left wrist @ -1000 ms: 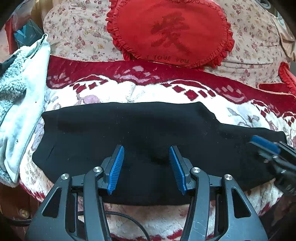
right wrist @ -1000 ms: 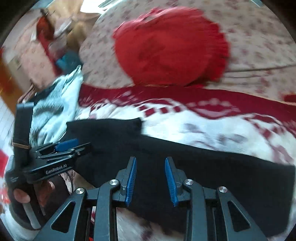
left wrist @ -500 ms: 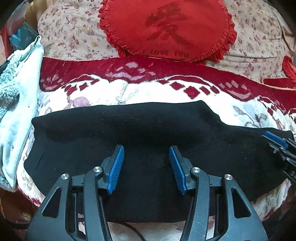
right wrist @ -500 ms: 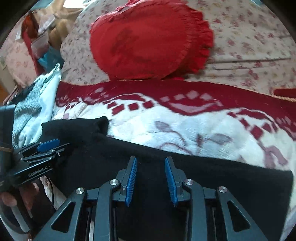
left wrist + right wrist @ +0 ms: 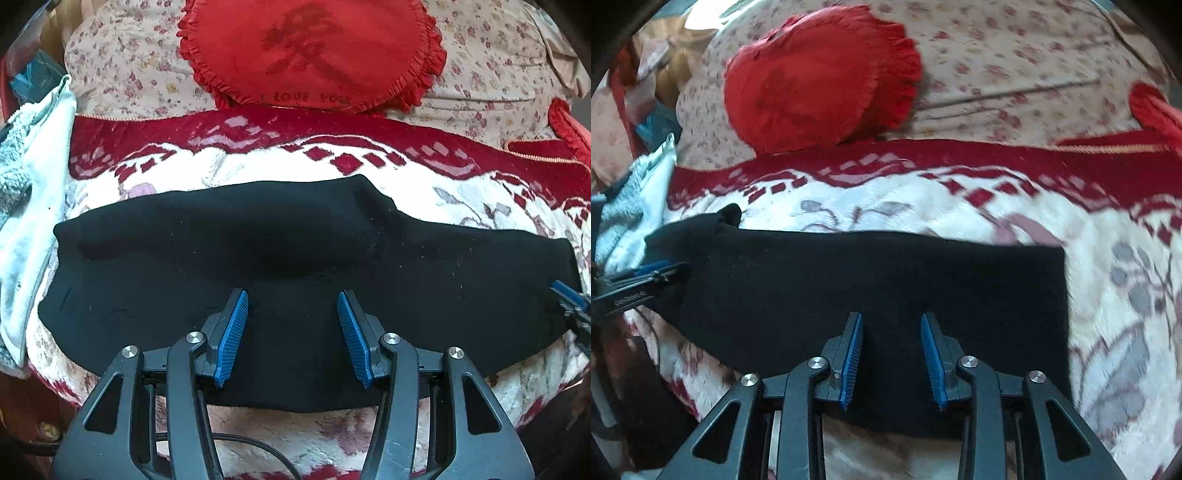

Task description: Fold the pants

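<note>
Left wrist: left tool (image 5: 291, 334) and right tool (image 5: 892, 356) both released over flat pants (image 5: 295, 266); next, pinch one end, fold across.

Soft daylight, fisheye warp w/ dark corners, right wrist view motion-blurred, left sharp.

The pants (image 5: 295, 251) are plain black, flecked with pale lint. Under them the blanket (image 5: 258, 162) is cream with mauve-grey leaf and flower shapes and a deep red border of stepped diamonds. The round cushion (image 5: 310, 51) is bright red with a frilled edge and a darker red character (lettering below it, hard to read). The bedding (image 5: 480, 74) behind is beige with small rose sprigs. A pale blue-grey towel (image 5: 26, 206) lies at one side. Both grippers are black with blue pads (image 5: 231, 334).
</note>
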{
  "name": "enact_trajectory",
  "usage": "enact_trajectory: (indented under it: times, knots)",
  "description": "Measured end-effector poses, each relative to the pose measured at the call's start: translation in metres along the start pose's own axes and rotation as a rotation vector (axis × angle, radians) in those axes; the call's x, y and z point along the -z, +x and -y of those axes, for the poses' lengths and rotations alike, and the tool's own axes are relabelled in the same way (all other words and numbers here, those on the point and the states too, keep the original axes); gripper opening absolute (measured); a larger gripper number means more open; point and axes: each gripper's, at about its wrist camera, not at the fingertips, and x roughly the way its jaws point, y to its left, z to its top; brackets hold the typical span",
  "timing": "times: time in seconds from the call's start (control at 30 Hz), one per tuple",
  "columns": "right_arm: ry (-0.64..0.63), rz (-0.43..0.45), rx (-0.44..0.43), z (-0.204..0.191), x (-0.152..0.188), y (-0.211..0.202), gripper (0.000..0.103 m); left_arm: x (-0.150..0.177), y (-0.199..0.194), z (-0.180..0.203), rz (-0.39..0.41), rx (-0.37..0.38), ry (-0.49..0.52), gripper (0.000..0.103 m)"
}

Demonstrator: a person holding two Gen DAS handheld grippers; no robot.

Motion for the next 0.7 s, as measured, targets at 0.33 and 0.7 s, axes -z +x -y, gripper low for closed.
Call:
enact_trajectory:
  times: [0.33,0.7]
  knots:
    - [0.125,0.016,0.086,0.064,0.028,-0.038,0.031,-0.008,-0.010,0.054,-0.022,0.116,0.096,0.050]
    - [0.226,0.028,0.015,0.094,0.044,-0.039,0.042,-0.040,0.000,0.185,-0.082,0.354,0.328,0.050]
